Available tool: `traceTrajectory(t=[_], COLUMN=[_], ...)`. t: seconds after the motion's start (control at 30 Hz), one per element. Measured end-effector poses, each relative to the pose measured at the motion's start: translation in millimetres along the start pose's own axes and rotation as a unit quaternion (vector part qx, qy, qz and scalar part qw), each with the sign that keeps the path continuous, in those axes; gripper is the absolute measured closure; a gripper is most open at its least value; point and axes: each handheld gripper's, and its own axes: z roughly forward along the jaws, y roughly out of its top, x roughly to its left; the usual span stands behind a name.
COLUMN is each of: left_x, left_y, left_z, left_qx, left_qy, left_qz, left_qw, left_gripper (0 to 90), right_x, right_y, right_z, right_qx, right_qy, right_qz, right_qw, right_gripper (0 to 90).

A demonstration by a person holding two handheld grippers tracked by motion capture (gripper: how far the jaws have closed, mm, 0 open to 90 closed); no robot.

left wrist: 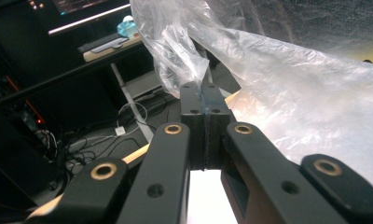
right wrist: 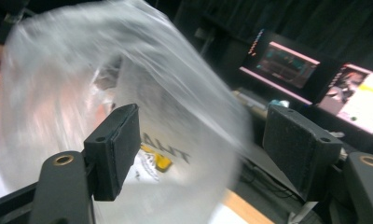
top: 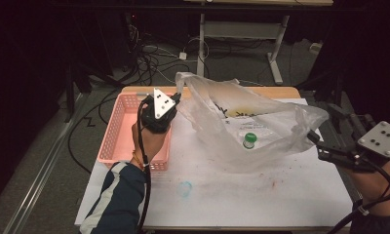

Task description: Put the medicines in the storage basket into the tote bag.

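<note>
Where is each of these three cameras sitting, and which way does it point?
High view: above the table, looking forward and down; both forearms and each hand-held gripper show.
Left gripper view: on the left hand-held gripper, looking along its jaws, shut on the plastic bag.
Right gripper view: on the right hand-held gripper, jaws open, facing the bag.
All three share the bag.
</note>
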Motion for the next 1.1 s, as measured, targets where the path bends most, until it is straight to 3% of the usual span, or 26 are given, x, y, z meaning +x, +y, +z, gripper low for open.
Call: traceTrajectory(t=[0.13, 0.2, 0.23, 0.3, 0.33, 0.4, 0.53, 0.67, 0.8, 0.93, 1.1], left_x=[4.9, 6.5, 7.9, 5.2, 3.6, 0.9, -3.5, -9.5, -15.2, -12.3, -6.6], left_y=[-3.7, -5.2, -5.9, -6.9, -8.7, -11.2, -14.2, -13.9, -17.0, -25.6, -37.9], left_z=[-3.8, -5.5, -6.4, -7.9, -9.6, -12.1, -19.5, -28.0, -38.9, -51.7, -67.1], left_qx=[-0.005, -0.013, -0.027, -0.023, -0.029, -0.031, -0.040, -0.048, -0.052, -0.043, -0.035], left_qy=[0.013, 0.008, -0.005, -0.008, -0.016, -0.017, -0.025, -0.037, -0.034, -0.058, -0.081], left_qz=[-0.006, -0.010, -0.009, -0.012, -0.008, -0.002, 0.002, 0.020, 0.034, 0.044, 0.054], left_qw=[0.9999, 0.9998, 0.9996, 0.9996, 0.9994, 0.9994, 0.9989, 0.9980, 0.9975, 0.9964, 0.9947], left_gripper=[87.4, 87.0, 86.6, 68.8, 65.6, 62.9, 59.8, 50.4, 29.1, 17.4, 12.8], right_x=[-8.4, -11.6, -12.4, -13.5, -13.8, -12.4, -7.5, -6.5, -7.2, -5.4, -7.0], right_y=[-3.3, -6.7, -8.9, -13.1, -15.1, -23.7, -40.5, -50.0, -50.8, -56.7, -64.5], right_z=[-12.3, -16.5, -19.2, -22.7, -23.1, -20.5, -10.1, -6.7, -9.7, -3.8, 5.5], right_qx=[-0.008, -0.014, -0.016, -0.020, -0.020, -0.011, 0.015, 0.029, 0.026, 0.037, 0.050], right_qy=[-0.028, -0.033, -0.041, -0.048, -0.050, -0.042, -0.039, -0.034, -0.032, -0.032, -0.037], right_qz=[0.017, 0.028, 0.032, 0.037, 0.040, 0.050, 0.045, 0.043, 0.045, 0.045, 0.050], right_qw=[0.9994, 0.9990, 0.9985, 0.9979, 0.9977, 0.9978, 0.9981, 0.9981, 0.9982, 0.9978, 0.9968], right_gripper=[27.9, 27.9, 27.7, 27.7, 27.8, 27.7, 27.6, 28.0, 28.5, 28.5, 28.6])
